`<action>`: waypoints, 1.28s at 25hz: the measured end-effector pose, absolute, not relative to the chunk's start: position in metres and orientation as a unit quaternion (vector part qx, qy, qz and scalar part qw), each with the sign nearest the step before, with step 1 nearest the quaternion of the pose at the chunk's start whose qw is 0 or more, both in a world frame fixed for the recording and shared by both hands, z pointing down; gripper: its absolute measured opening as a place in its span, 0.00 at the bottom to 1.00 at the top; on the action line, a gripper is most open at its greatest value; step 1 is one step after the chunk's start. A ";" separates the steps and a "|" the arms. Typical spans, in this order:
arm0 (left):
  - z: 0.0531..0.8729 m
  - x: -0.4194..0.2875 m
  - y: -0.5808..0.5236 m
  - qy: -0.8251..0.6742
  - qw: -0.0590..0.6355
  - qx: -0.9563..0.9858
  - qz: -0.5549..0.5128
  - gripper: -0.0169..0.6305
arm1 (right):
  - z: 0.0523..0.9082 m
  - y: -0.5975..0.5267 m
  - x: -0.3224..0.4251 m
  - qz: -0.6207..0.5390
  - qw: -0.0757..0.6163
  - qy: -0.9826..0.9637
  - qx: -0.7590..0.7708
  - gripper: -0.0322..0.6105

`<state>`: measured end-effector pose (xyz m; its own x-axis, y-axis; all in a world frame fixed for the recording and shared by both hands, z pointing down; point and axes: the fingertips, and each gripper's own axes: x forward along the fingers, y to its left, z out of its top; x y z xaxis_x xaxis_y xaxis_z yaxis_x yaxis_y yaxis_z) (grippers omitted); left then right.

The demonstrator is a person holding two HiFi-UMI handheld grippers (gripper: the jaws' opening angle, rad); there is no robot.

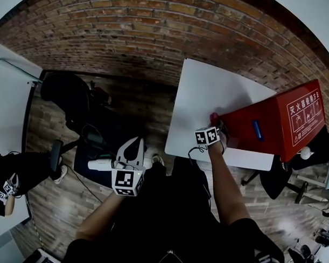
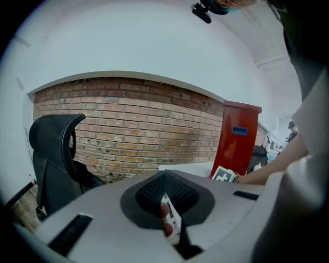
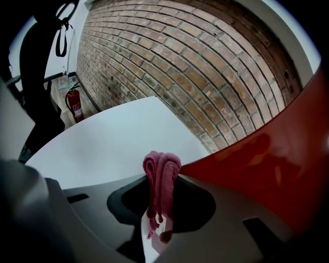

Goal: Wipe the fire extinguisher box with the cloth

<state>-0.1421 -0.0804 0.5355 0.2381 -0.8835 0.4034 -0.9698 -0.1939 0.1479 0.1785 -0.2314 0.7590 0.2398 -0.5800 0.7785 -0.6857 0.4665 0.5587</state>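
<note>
The red fire extinguisher box (image 1: 278,119) lies on a white table (image 1: 209,92) at the right. My right gripper (image 1: 216,123) is shut on a folded pink cloth (image 1: 214,117) right at the box's near left corner. In the right gripper view the cloth (image 3: 161,177) sticks up between the jaws, with the glossy red box (image 3: 277,159) close on the right and the table (image 3: 113,138) beyond. My left gripper (image 1: 132,147) hangs low over the wooden floor, left of the table, shut with nothing in it. The box (image 2: 237,136) stands far to its right.
A black office chair (image 1: 69,95) stands to the left of the table, with a brick wall (image 1: 141,30) behind. A small red fire extinguisher (image 3: 75,105) stands on the floor by that wall. Another dark chair (image 1: 276,180) sits below the box. A person (image 1: 12,179) is at the far left.
</note>
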 end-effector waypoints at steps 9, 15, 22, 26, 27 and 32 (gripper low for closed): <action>0.536 -0.147 -0.076 -0.611 0.184 0.759 0.128 0.07 | 0.793 -0.232 0.183 0.075 0.604 -0.606 0.512 0.21; 0.534 -0.154 -0.072 -0.620 0.178 0.753 0.133 0.07 | 0.816 -0.234 0.184 0.083 0.610 -0.603 0.507 0.21; 0.538 -0.163 -0.058 -0.627 0.181 0.744 0.143 0.07 | 0.836 -0.235 0.184 0.085 0.618 -0.598 0.504 0.21; 0.537 -0.166 -0.053 -0.627 0.180 0.744 0.145 0.07 | 0.839 -0.236 0.182 0.098 0.609 -0.600 0.509 0.21; 0.537 -0.166 -0.052 -0.626 0.180 0.745 0.145 0.07 | 0.839 -0.236 0.182 0.099 0.607 -0.602 0.509 0.21; 0.533 -0.163 -0.047 -0.617 0.177 0.754 0.139 0.07 | 0.819 -0.229 0.178 0.087 0.566 -0.637 0.516 0.21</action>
<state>-0.1628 -0.0465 0.5334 0.2011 -0.8813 0.4277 -0.9795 -0.1768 0.0963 0.1777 -0.2292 0.8189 0.1732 -0.5599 0.8102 -0.7559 0.4517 0.4738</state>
